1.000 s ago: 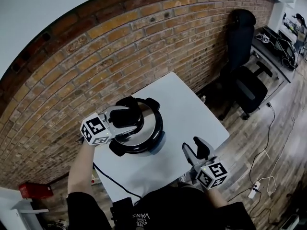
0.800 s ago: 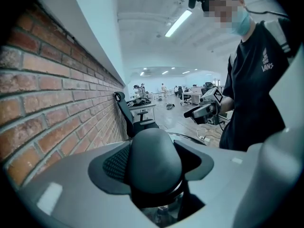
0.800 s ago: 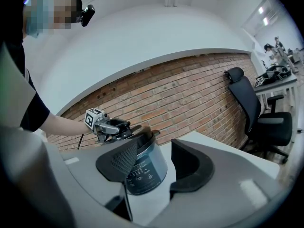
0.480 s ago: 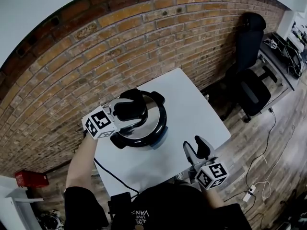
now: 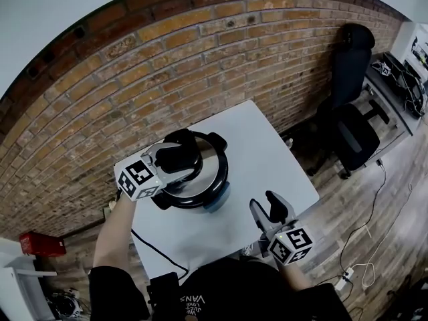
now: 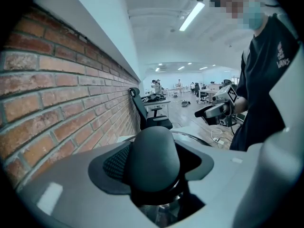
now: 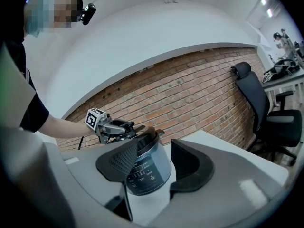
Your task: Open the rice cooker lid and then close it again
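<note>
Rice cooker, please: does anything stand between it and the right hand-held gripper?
Nothing visible: bare table separates the right hand-held gripper from the rice cooker, whose lid handle the left hand-held gripper holds.

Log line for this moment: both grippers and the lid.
left gripper: shut on lid handle | right gripper: open, empty | lid: looks closed | rice cooker: on table

Cool, even indoor light, fairly bright. In the left gripper view a ceiling strip light (image 6: 192, 15) blows out to white. The steel lid (image 5: 207, 169) carries a dull sheen. Heavy fisheye bends the brick wall (image 5: 167, 65) and blackens the corners. Close up, the left tool (image 6: 156, 163) and right tool (image 7: 152, 167) look soft and out of focus.
</note>
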